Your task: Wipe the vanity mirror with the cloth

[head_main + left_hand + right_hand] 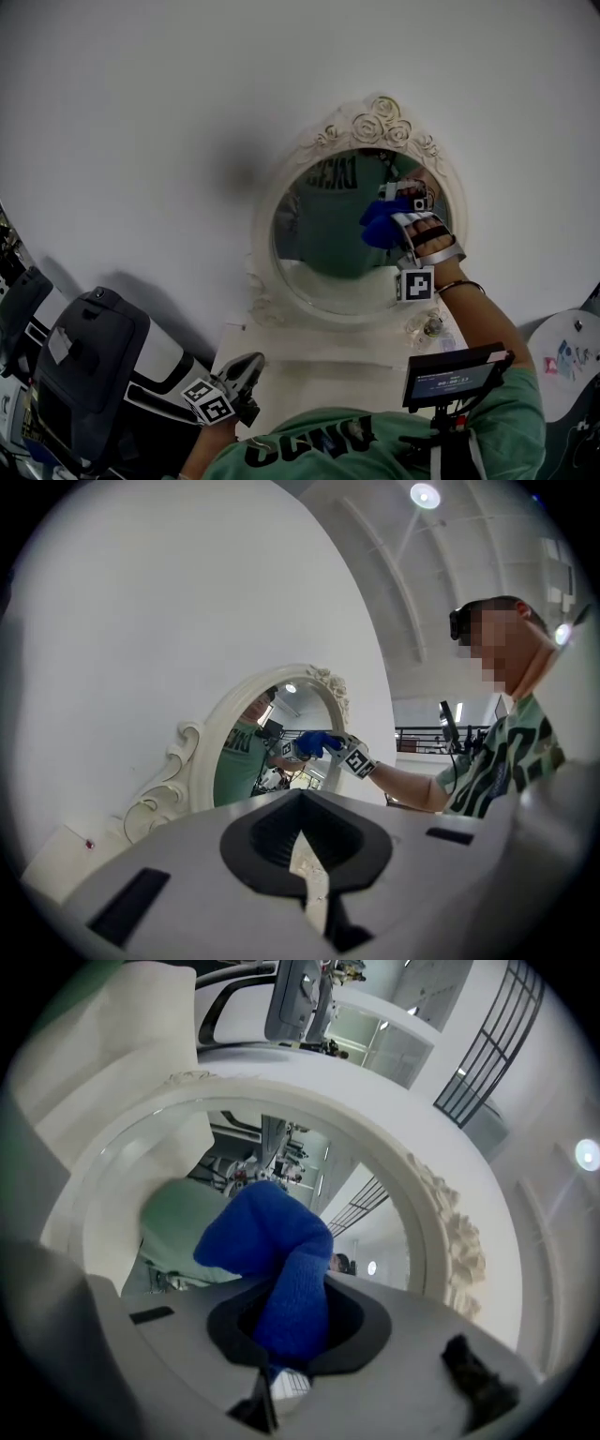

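An oval vanity mirror (330, 239) in an ornate white frame (380, 117) stands against a white wall. My right gripper (405, 208) is shut on a blue cloth (382, 225) and holds it against the glass on the mirror's right side. In the right gripper view the blue cloth (277, 1260) bulges out between the jaws in front of the mirror glass (169, 1213). My left gripper (246, 373) hangs low at the lower left, away from the mirror, with its jaws shut and nothing in them. From the left gripper view the mirror (267, 747) and cloth (317, 742) lie ahead.
The mirror rests on a white tabletop (309, 361). A small glass object (431, 326) sits near the mirror's right foot. A grey and white machine (84, 375) stands at lower left. A small screen (455, 377) is mounted on the person's chest.
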`<act>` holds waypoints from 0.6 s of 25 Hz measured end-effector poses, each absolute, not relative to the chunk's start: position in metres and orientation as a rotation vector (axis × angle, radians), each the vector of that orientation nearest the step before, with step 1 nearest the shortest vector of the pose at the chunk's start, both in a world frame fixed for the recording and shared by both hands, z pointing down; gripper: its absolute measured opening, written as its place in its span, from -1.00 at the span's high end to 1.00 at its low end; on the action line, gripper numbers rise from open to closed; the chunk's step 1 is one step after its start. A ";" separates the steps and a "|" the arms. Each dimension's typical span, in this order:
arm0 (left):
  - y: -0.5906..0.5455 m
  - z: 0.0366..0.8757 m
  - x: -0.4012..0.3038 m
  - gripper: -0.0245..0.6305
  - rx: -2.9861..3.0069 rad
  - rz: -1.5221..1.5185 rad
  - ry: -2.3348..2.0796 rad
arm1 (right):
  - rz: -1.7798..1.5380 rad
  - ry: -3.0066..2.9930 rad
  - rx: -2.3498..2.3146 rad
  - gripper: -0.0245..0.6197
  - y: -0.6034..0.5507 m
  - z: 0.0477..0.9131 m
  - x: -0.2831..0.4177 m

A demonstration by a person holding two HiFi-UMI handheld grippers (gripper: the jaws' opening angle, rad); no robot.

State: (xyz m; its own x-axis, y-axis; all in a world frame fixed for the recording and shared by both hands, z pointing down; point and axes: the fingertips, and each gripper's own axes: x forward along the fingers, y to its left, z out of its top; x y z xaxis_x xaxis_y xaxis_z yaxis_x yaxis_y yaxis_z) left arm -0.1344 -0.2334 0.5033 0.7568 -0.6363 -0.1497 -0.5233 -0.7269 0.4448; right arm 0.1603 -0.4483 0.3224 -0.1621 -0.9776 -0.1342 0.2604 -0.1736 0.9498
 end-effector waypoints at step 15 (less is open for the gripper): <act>-0.227 0.503 -0.129 0.93 2.578 -0.413 -0.884 | -1.399 -0.956 1.143 0.77 -0.435 0.320 0.233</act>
State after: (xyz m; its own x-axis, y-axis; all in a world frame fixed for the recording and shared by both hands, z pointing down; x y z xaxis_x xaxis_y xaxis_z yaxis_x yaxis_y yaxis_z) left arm -0.1286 -0.2265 0.5027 0.7585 -0.6343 -0.1495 -0.5217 -0.7285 0.4439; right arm 0.2328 -0.4349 0.3201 -0.0005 -0.9900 -0.1409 0.2288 -0.1373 0.9637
